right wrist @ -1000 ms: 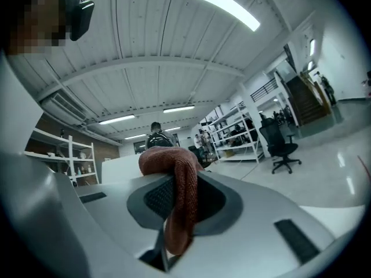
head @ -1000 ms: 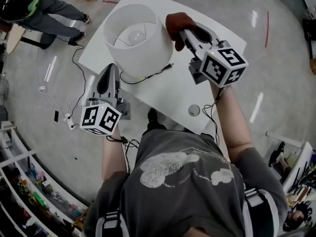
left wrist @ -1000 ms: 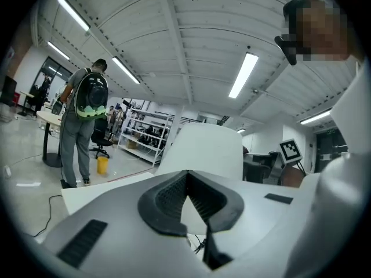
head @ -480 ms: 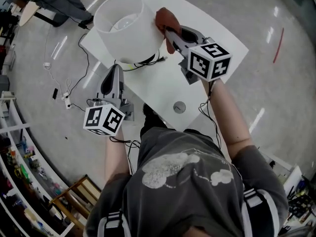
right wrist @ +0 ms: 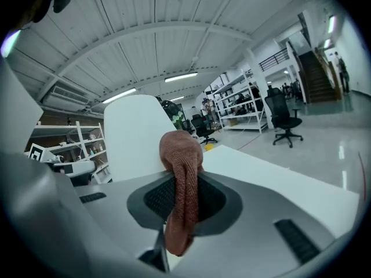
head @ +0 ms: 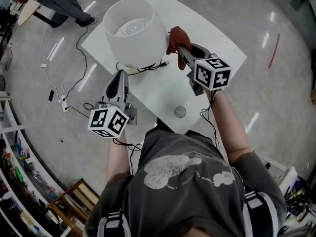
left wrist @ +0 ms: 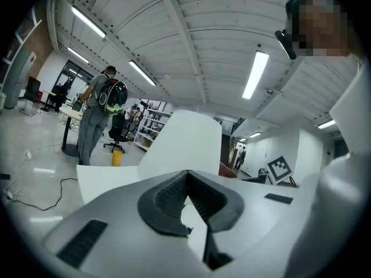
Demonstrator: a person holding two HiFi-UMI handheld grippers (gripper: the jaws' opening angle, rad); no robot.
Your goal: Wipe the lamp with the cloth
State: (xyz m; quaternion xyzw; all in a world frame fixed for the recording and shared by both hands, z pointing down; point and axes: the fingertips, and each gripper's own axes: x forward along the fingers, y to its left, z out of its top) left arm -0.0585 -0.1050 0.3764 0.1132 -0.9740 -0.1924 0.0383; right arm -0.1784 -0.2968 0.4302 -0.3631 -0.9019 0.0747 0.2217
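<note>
The lamp's white drum shade (head: 133,31) stands at the far left of the white table (head: 212,48), its bulb (head: 129,29) showing from above. My right gripper (head: 179,49) is shut on a reddish-brown cloth (head: 177,37), which rests against the shade's right side. In the right gripper view the cloth (right wrist: 182,184) hangs pinched between the jaws with the shade (right wrist: 133,135) just behind it. My left gripper (head: 120,77) hovers at the table's near left edge, in front of the shade (left wrist: 185,138). Its jaws are shut with nothing between them.
The lamp's black cord (head: 143,69) curls on the table by the base. A round grommet (head: 180,111) sits near the front edge. Cables and a power strip (head: 64,102) lie on the floor at left. A person (head: 59,1) stands beyond the table; a wooden chair (head: 74,196) is nearby.
My right gripper brought the cloth in against the shade's right side and then lower along it. The left gripper stayed near the table's left edge.
</note>
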